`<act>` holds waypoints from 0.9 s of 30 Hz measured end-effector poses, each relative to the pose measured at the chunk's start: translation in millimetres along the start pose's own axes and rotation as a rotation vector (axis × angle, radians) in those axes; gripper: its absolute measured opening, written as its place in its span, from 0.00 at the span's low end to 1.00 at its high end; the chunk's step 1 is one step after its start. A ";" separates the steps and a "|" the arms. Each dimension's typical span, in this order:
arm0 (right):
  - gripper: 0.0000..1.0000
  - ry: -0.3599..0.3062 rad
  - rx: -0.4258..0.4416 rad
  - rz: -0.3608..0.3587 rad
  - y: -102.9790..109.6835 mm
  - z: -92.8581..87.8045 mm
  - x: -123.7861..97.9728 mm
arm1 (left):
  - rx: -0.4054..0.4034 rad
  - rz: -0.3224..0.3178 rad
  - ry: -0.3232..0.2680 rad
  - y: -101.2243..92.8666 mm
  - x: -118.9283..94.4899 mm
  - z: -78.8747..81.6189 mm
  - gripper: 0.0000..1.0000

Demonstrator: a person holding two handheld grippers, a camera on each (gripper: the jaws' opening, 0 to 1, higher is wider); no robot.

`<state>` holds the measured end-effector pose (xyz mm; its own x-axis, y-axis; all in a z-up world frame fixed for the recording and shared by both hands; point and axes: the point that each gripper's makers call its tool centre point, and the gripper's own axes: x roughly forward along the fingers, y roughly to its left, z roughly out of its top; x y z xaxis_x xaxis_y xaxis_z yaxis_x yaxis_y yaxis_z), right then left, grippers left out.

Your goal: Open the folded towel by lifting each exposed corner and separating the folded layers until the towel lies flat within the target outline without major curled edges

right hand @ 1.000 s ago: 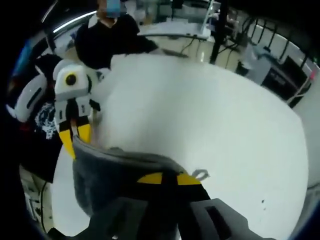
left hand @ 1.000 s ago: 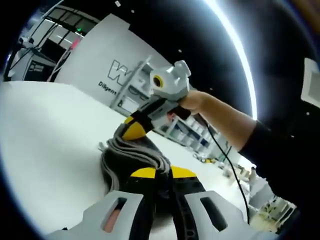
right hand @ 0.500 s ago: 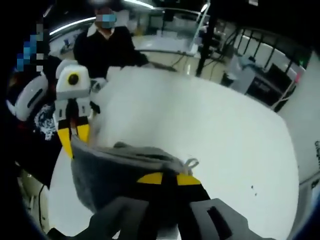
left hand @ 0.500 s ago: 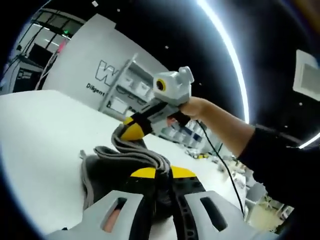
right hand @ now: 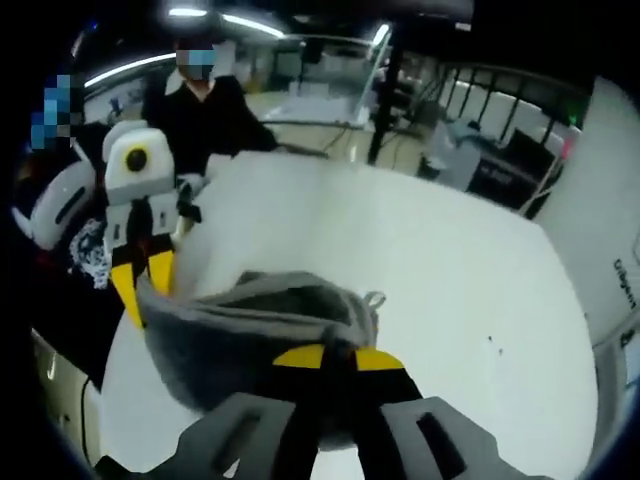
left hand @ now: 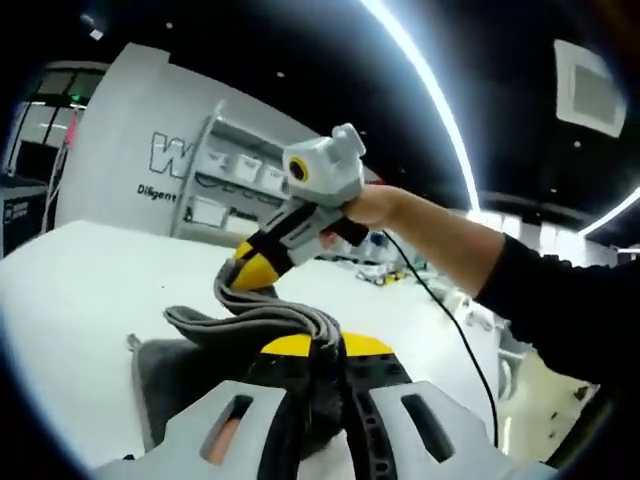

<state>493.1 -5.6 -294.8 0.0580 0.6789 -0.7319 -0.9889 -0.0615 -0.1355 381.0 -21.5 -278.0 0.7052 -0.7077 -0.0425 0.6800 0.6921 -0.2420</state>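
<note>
A grey towel point(left hand: 215, 345) hangs bunched above the white table point(left hand: 70, 290), held between both grippers. In the left gripper view my left gripper point(left hand: 327, 347) is shut on a near corner of the towel, its yellow tips pressed together. The right gripper point(left hand: 250, 268) comes in from the right, held by a hand, and is shut on the far corner. In the right gripper view my right gripper point(right hand: 325, 357) is shut on the towel point(right hand: 240, 330), and the left gripper point(right hand: 142, 285) pinches its other corner at the left. The towel's hanging loop point(right hand: 374, 298) sticks out.
The white table point(right hand: 420, 260) spreads wide beneath the towel. A person in dark clothes point(right hand: 205, 100) stands at its far edge. A white wall with lettering point(left hand: 160, 165) and shelving point(left hand: 230, 190) stand beyond the table.
Both grippers have risen with the towel; it has come off the table and its top edge is drawn out longer between them. Both views now tilt higher.
</note>
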 end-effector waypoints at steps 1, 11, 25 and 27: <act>0.02 -0.002 0.006 -0.001 0.2 -2.6 -2.0 | 0.018 -0.016 0.030 -3.4 1.2 -5.1 0.07; 0.01 -0.010 0.052 -0.044 3.8 -38.2 -22.1 | 0.077 -0.033 0.071 -23.2 24.6 -13.3 0.07; 0.02 0.000 0.127 -0.072 21.5 -103.4 -33.6 | 0.362 -0.086 0.238 -55.4 67.3 -49.8 0.07; 0.03 0.008 0.143 -0.082 24.0 -115.6 -37.3 | 0.389 -0.095 0.255 -59.7 74.3 -55.7 0.07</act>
<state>483.1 -117.0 -347.9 0.1400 0.6717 -0.7275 -0.9901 0.0991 -0.0991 381.6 -123.3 -320.7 0.5980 -0.7487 -0.2862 0.7978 0.5903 0.1227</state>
